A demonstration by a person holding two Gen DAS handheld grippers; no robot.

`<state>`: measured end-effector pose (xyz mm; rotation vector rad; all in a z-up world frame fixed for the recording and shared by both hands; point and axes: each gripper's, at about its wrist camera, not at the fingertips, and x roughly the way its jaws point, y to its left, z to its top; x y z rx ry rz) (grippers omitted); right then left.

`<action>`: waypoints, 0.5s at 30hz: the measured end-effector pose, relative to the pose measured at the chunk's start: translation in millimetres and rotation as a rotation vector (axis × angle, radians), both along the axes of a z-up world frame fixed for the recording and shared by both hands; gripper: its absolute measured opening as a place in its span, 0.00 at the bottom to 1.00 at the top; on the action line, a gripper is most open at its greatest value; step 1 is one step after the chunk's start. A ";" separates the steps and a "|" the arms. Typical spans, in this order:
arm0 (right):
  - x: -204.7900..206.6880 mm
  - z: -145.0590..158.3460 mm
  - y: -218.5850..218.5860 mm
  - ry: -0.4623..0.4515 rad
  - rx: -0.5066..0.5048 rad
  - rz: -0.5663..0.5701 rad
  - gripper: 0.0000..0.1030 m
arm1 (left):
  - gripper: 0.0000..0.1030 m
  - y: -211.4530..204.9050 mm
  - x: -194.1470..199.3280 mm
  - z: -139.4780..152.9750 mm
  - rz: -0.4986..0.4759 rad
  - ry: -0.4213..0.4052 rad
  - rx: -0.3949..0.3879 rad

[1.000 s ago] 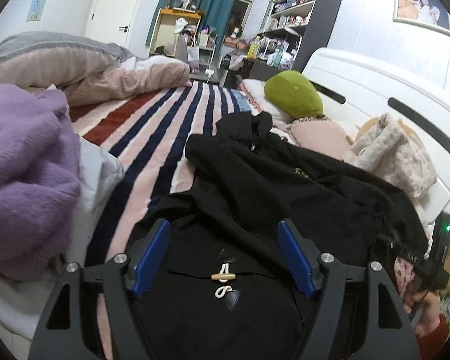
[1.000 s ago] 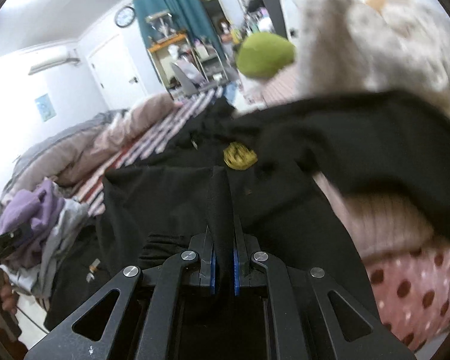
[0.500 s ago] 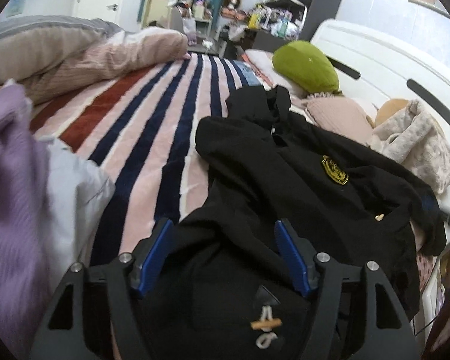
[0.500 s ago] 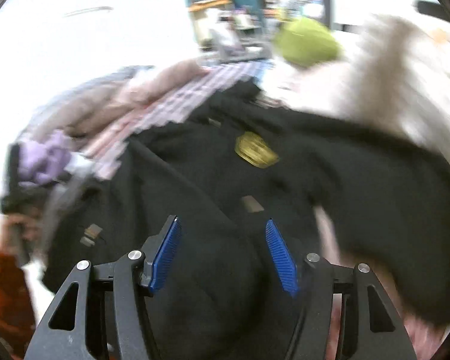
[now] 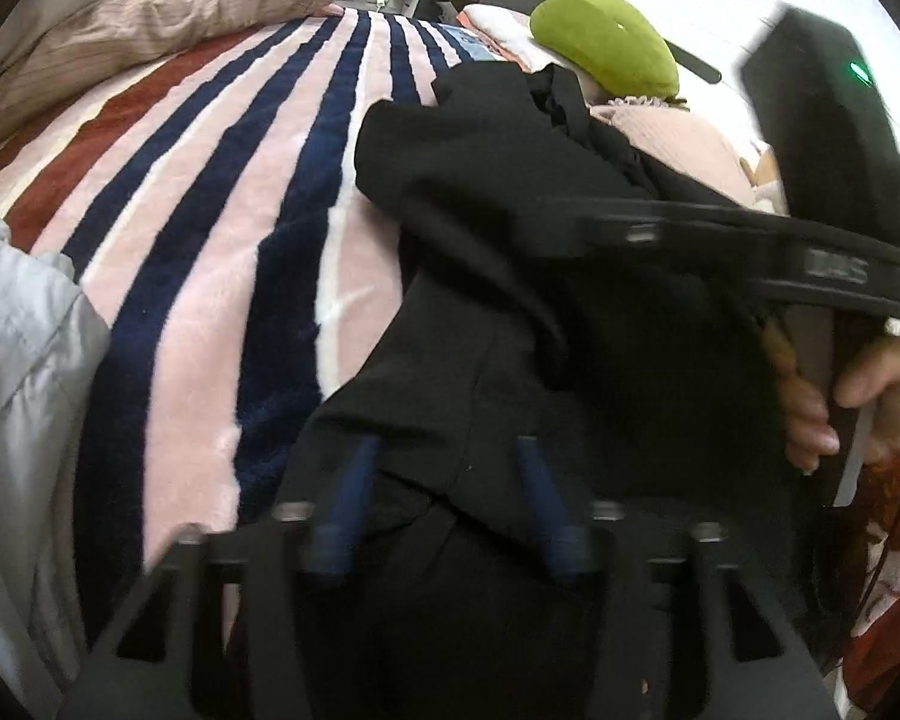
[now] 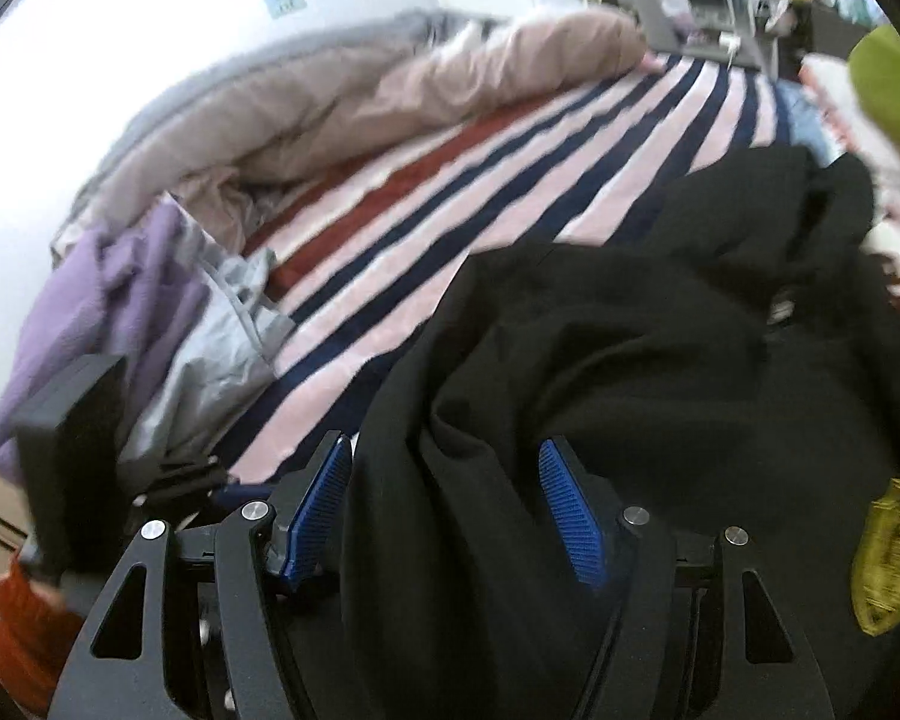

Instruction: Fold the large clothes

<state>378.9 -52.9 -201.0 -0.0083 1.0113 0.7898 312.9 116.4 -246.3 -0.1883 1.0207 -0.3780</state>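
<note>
I am early in this fold, by my reading: the black coat (image 5: 510, 312) lies rumpled across the lower right of the left wrist view, on the striped blanket (image 5: 222, 192) that fills the centre left, and I see no clean folded edge anywhere on it. My left gripper (image 5: 444, 480) sits low in the centre of that view with its blue pads spread apart; cloth drapes over and between them, but nothing is pinched. My right gripper (image 6: 447, 501), at the bottom centre of its own view, is likewise wide open, with a thick ridge of the coat bunched in the gap between the pads and not clamped. A yellow badge (image 6: 885, 558) on the coat shows at the lower right of that view, so some of the front faces up there. In the upper left of the right wrist view a purple garment (image 6: 96, 306) and a grey one (image 6: 222, 330) wait in a heap. I judge that spreading, squaring and every actual fold is left to do.
</note>
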 end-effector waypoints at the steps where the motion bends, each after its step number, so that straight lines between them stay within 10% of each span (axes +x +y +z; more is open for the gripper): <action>1: 2.2 -5.8 7.8 0.012 -0.015 0.008 0.50 | 0.13 1.8 -1.2 -0.1 0.001 -0.002 -0.004; 3: 1.0 -8.1 19.6 -0.030 -0.074 -0.005 0.07 | 0.11 12.0 -6.7 4.8 0.065 -0.040 0.017; 7: 7.6 19.0 16.6 -0.089 0.043 -0.045 0.03 | 0.06 41.2 -14.0 14.4 0.215 -0.082 0.014; 11: 32.4 -3.4 22.7 -0.085 -0.115 -0.171 0.03 | 0.00 36.3 -5.5 -4.2 0.283 -0.045 0.284; 15: 40.5 -38.0 17.8 0.063 -0.116 -0.200 0.16 | 0.05 45.7 -15.9 -1.2 0.266 -0.049 0.175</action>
